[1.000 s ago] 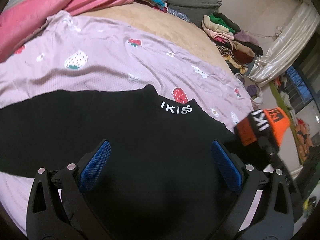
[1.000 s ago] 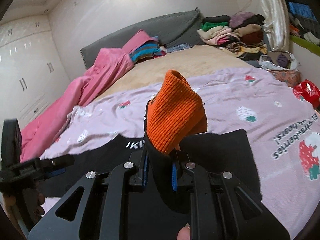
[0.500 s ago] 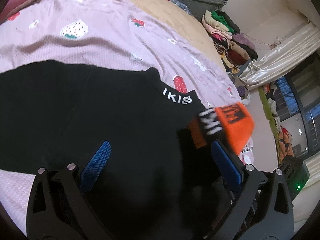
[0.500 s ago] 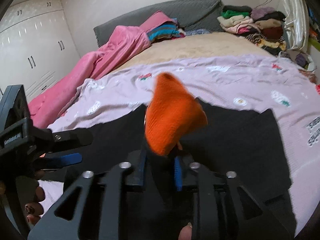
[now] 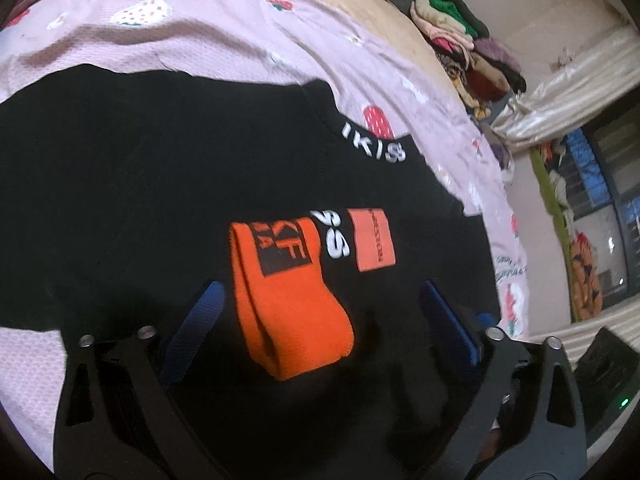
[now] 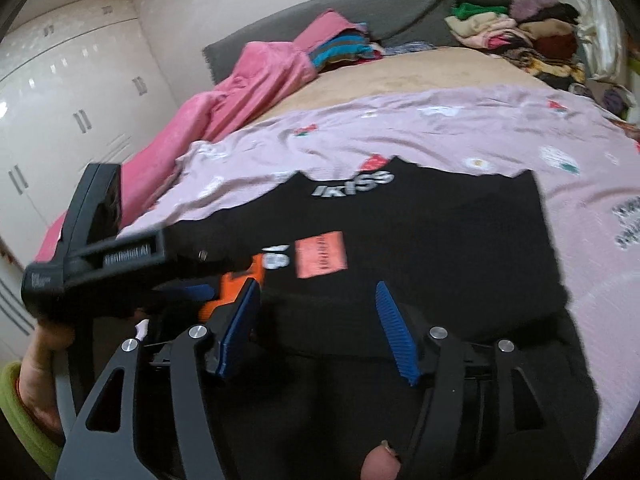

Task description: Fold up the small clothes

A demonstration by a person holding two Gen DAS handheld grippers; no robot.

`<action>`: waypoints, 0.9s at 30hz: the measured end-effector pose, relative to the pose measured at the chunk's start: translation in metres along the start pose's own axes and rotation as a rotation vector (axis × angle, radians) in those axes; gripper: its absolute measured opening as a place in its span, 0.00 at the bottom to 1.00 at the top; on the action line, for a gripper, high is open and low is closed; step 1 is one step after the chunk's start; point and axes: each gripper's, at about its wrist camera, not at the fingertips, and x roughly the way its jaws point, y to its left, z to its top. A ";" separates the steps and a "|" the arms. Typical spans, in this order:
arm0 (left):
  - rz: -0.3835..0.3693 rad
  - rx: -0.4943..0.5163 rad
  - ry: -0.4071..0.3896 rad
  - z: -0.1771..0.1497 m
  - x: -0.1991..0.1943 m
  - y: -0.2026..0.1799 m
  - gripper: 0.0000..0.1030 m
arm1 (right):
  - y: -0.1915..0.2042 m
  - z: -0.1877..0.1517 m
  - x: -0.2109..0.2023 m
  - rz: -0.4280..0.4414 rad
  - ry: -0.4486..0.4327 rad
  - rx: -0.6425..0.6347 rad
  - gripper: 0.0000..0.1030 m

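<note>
A black top [image 5: 160, 180] with white "IKISS" lettering lies spread on the bed. Its orange ribbed cuff [image 5: 288, 304] is folded over onto the black cloth, beside a salmon label patch [image 5: 372, 240]. My left gripper [image 5: 320, 288] hovers low over the cuff. Its jaws are closing with the cuff between them, the blue pads clear of it. My right gripper [image 6: 317, 286] is over the black top [image 6: 440, 240] with its jaws opening and nothing between them. The cuff [image 6: 232, 284] shows just left of its left finger.
A lilac strawberry-print blanket [image 5: 200, 32] lies under the top. A pink quilt [image 6: 248, 80] and a grey headboard cushion [image 6: 360, 8] lie at the far end, with stacked clothes [image 6: 520, 32] at the far right. A hand in a green sleeve [image 6: 36, 364] holds the left tool.
The right gripper came down with the orange cuff, laid it on the black top and opened off it. The left gripper sank until its jaws straddled the cuff.
</note>
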 end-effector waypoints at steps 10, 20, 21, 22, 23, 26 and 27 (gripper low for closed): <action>0.080 0.183 -0.134 -0.003 -0.018 -0.041 0.04 | -0.038 -0.001 -0.031 -0.094 -0.053 0.052 0.58; 0.146 0.211 -0.231 0.005 -0.055 -0.034 0.02 | -0.068 0.005 -0.038 -0.214 -0.075 0.097 0.58; 0.151 0.199 -0.219 0.005 -0.052 -0.029 0.02 | -0.070 0.004 -0.037 -0.225 -0.071 0.100 0.58; 0.152 0.190 -0.210 0.003 -0.050 -0.025 0.02 | -0.071 0.004 -0.035 -0.237 -0.065 0.100 0.58; 0.160 0.183 -0.201 0.003 -0.048 -0.019 0.03 | -0.071 0.004 -0.033 -0.245 -0.059 0.100 0.58; 0.174 0.175 -0.195 0.001 -0.048 -0.012 0.03 | -0.074 0.005 -0.030 -0.263 -0.055 0.099 0.58; 0.176 0.174 -0.196 0.001 -0.047 -0.011 0.04 | -0.074 0.005 -0.029 -0.266 -0.055 0.097 0.58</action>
